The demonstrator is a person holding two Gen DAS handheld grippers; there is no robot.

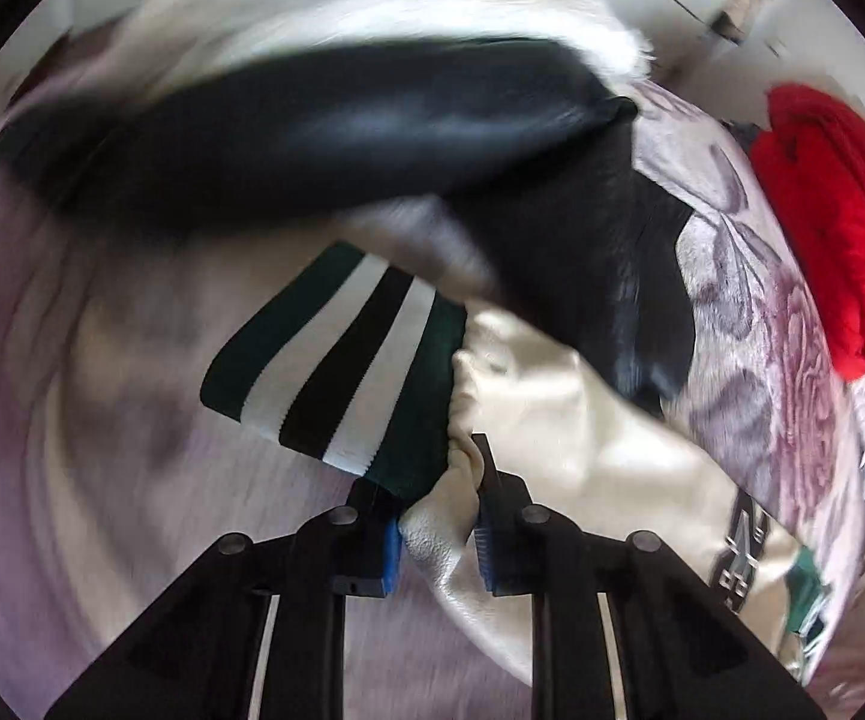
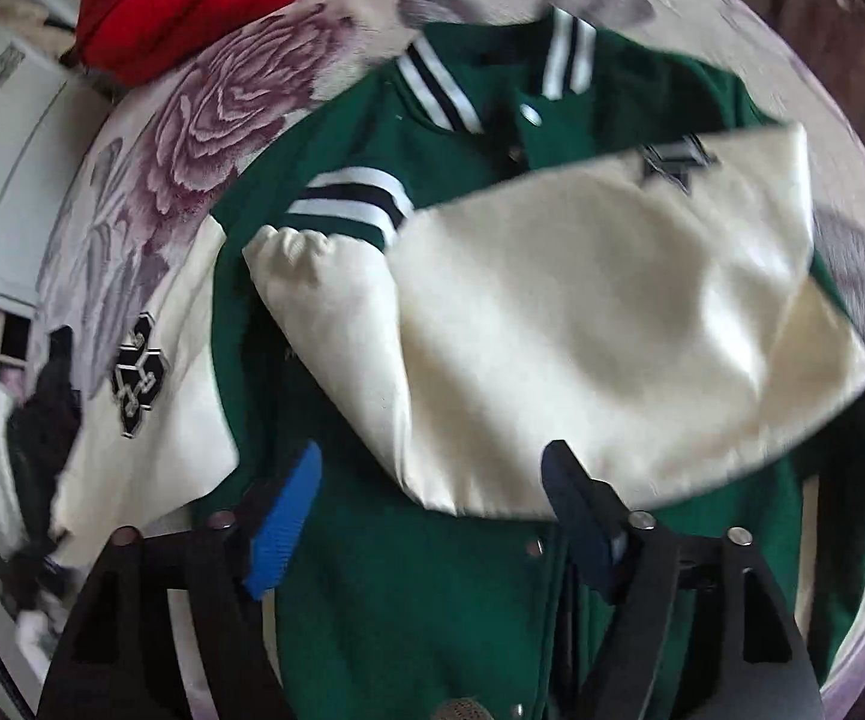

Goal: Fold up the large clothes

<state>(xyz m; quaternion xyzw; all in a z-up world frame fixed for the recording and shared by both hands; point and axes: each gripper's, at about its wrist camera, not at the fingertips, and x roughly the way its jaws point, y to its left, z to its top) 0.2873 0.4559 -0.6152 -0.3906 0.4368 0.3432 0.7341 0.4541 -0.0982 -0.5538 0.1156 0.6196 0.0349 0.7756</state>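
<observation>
Two tools over one green-and-cream varsity jacket spread on a bed.

Left wrist view: the left tool [image 1: 435, 495] has its blue-padded jaws pinching the gathered cream sleeve [image 1: 540, 444] just beside its ribbed cuff [image 1: 336, 363], a knit band in dark green with white and black stripes at 10 o'clock from the jaws. A smooth black garment [image 1: 324, 126], blurred, crosses the top at 12 o'clock over white fluffy fabric [image 1: 288, 6], and a crumpled red cloth [image 1: 834, 222] lies at 2 o'clock on the bed cover [image 1: 750, 276], plush with mauve flowers.
Right wrist view: the right tool [image 2: 426, 483] stands spread with nothing between its ridged pads, above the jacket [image 2: 408, 594], whose matte green body lies flat with snap buttons; a glossy cream sleeve is folded across its chest at 1 o'clock, and a striped collar [image 2: 438, 84] sits at 12 o'clock.
</observation>
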